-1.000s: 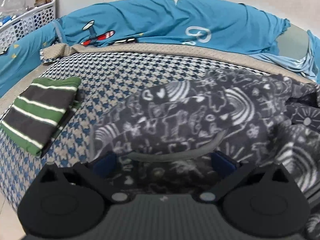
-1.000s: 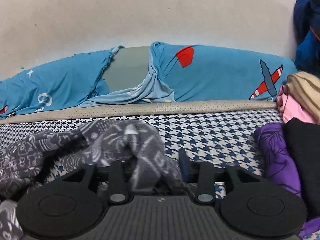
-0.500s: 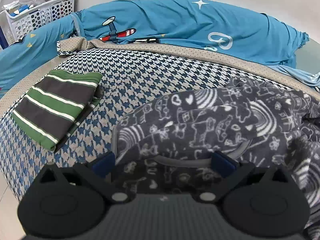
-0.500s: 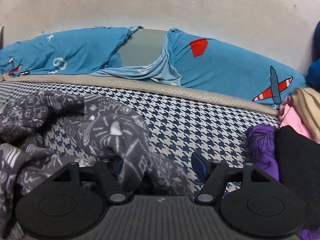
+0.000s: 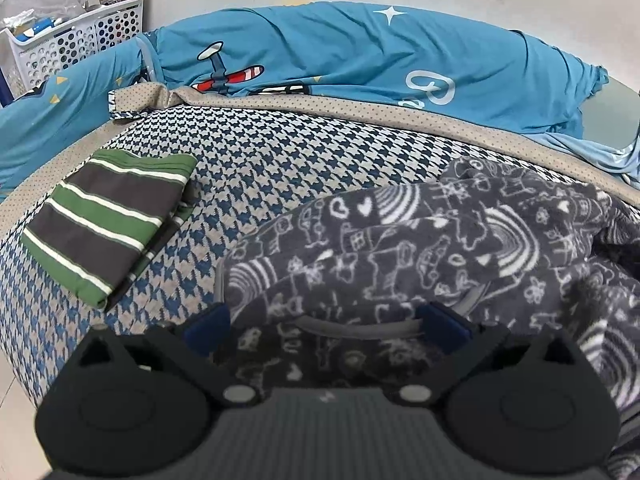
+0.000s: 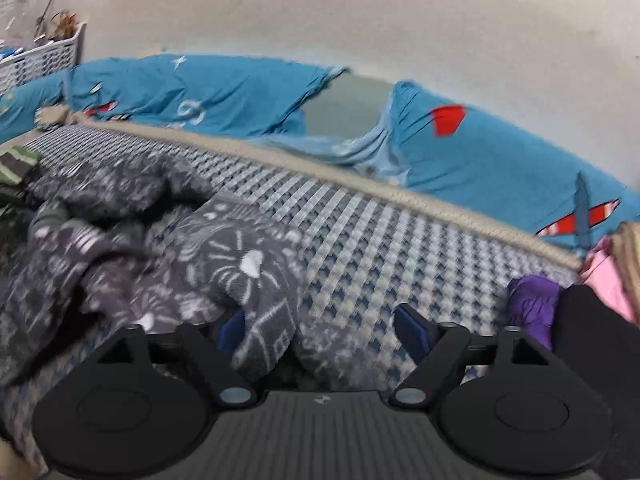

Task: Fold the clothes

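Only left view shows striped garment (image 5: 108, 220), left gripper (image 5: 324, 326) spread over fleece (image 5: 400, 248), right gripper (image 6: 320, 330) opening, purple cloth (image 6: 532, 304) beside.

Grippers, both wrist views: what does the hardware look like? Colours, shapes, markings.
Same build: left gripper and right gripper each have a dark grey ribbed body with a small pale logo, two round black housings, angled black finger links with silver pivot screws, and blue pads. No cables or sleeves visible.
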Demonstrator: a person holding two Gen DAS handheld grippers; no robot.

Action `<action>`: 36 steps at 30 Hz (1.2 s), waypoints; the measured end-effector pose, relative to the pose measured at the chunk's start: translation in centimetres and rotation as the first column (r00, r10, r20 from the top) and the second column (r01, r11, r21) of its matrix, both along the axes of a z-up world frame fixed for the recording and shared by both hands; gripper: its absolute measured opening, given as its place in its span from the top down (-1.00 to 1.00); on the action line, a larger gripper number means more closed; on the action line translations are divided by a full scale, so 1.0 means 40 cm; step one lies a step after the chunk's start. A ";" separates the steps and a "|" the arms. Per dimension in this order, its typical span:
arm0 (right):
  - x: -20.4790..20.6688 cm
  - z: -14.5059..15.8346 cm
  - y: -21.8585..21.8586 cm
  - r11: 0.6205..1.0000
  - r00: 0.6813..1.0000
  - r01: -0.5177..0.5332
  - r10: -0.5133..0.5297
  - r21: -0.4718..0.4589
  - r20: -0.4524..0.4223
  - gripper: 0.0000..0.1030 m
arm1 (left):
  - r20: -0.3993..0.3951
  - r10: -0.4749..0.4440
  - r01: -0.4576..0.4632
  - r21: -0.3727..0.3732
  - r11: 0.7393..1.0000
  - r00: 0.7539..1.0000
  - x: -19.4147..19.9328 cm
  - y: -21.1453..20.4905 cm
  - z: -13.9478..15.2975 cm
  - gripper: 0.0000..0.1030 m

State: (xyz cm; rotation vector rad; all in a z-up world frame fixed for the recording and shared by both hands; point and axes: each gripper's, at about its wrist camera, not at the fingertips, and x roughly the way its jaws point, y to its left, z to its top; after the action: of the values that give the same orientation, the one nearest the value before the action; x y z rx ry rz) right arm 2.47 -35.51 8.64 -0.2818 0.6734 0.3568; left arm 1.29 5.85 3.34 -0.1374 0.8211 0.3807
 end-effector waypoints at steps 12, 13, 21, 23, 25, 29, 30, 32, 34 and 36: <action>-0.015 0.052 0.009 0.982 0.997 -0.034 0.021 0.184 0.073 -0.65 | 0.017 -0.033 0.032 0.010 0.999 0.999 0.001 -0.034 0.000 -1.00; -0.010 0.048 0.019 0.982 0.997 -0.034 0.021 0.184 0.074 -0.65 | 0.019 -0.038 0.038 0.014 0.999 0.999 0.002 -0.038 0.000 -1.00; 0.057 0.017 0.123 0.985 0.998 -0.050 0.043 0.167 0.043 -0.65 | 0.034 -0.065 0.065 0.001 0.998 0.997 0.009 -0.064 0.007 -1.00; 0.079 0.008 0.150 0.984 0.999 -0.044 0.038 0.173 0.034 -0.65 | 0.033 -0.071 0.072 -0.006 0.997 0.997 0.011 -0.070 0.007 -1.00; 0.105 -0.007 0.173 0.984 1.000 -0.029 0.028 0.177 0.007 -0.65 | 0.030 -0.079 0.080 -0.011 0.997 0.996 0.012 -0.076 0.005 -1.00; 0.158 -0.035 0.211 0.980 0.999 0.034 -0.025 0.197 -0.048 -0.65 | 0.030 -0.094 0.094 -0.006 0.996 0.995 0.015 -0.090 0.005 -1.00; 0.170 -0.043 0.213 0.977 0.996 0.064 -0.050 0.205 -0.071 -0.64 | 0.030 -0.096 0.096 -0.004 0.995 0.995 0.015 -0.092 0.004 -1.00; 0.192 -0.061 0.215 0.967 0.988 0.124 -0.099 0.221 -0.122 -0.34 | 0.027 -0.101 0.101 -0.002 0.995 0.995 0.017 -0.095 0.002 -1.00; 0.212 -0.077 0.203 0.951 0.974 0.176 -0.132 0.253 -0.184 0.11 | 0.025 -0.103 0.103 -0.002 0.995 0.994 0.018 -0.096 0.000 -1.00; 0.221 -0.083 0.188 0.935 0.964 0.215 -0.156 0.283 -0.215 0.45 | 0.024 -0.104 0.104 -0.003 0.995 0.994 0.019 -0.095 0.000 -1.00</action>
State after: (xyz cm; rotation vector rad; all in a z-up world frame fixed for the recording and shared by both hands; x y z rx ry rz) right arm 11.32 -27.99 5.32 0.1133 0.8143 0.3019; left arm 2.03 2.06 3.34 -0.1024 0.8016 0.2788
